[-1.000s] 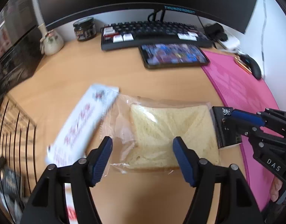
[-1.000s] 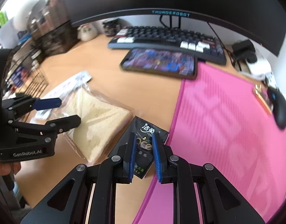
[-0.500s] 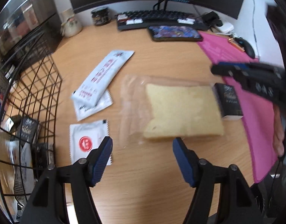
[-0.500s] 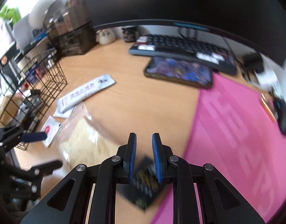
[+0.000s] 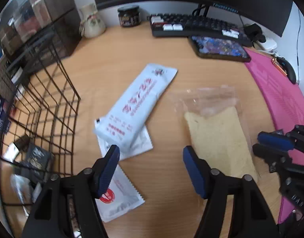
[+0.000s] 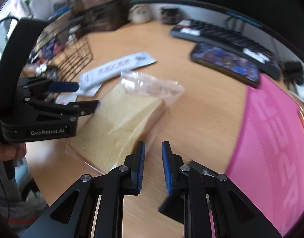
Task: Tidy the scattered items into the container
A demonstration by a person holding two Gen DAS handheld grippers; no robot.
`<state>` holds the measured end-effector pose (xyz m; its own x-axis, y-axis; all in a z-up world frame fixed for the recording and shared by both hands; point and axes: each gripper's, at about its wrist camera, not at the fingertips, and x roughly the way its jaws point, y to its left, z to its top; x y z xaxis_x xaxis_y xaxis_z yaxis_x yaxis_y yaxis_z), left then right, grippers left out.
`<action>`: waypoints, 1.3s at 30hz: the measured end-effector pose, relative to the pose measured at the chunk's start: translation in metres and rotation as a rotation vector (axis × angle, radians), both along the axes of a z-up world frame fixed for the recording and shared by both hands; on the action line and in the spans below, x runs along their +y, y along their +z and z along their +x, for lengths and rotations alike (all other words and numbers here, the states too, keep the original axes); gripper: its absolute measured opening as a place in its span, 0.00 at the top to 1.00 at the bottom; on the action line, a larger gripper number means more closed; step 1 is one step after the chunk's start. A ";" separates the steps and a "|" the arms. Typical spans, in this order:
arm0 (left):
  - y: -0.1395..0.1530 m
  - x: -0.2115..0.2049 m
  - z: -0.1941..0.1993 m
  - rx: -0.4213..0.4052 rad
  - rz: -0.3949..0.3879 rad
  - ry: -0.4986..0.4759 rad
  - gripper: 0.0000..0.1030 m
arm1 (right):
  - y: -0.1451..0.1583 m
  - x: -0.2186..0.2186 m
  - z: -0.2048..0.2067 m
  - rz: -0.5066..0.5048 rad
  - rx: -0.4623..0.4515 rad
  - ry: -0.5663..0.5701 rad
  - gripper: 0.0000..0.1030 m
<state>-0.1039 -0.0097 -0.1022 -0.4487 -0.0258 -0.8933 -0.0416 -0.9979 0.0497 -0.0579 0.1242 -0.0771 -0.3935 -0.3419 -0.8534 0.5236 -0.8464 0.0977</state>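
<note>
A few packets already lie in the wire basket (image 5: 52,107) at left, while the bagged bread (image 5: 219,138), long white packet (image 5: 138,103) and sachets remain on the surface; the left gripper (image 5: 150,170) has its fingers spread empty, and the right gripper (image 6: 153,158) has its fingers narrowly apart, holding nothing visible.

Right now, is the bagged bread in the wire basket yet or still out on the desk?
Out. The bagged bread lies flat on the desk, well right of the wire basket, with no gripper pads on it.

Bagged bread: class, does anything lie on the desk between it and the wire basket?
Yes. Between the bagged bread and the wire basket lie a long white packet, resting on a flat sachet, and nearer the camera a sachet with a red mark.
</note>
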 end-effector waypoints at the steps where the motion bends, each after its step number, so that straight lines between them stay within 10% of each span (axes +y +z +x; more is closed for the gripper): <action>1: 0.005 -0.001 0.002 0.014 0.001 0.006 0.31 | 0.006 0.009 0.001 -0.024 0.016 -0.034 0.82; 5: 0.023 0.007 0.017 0.041 0.073 -0.008 0.31 | 0.019 0.046 0.005 -0.062 0.022 -0.203 0.74; 10: 0.015 0.048 0.017 -0.002 0.089 -0.100 0.30 | 0.027 0.073 0.016 -0.056 0.045 -0.296 0.39; 22: -0.014 0.059 -0.010 -0.017 0.137 -0.042 0.05 | 0.014 0.092 0.019 -0.058 0.011 -0.325 0.38; 39: -0.022 0.084 -0.029 -0.029 0.146 -0.081 0.02 | 0.009 0.091 0.010 -0.024 0.013 -0.361 0.38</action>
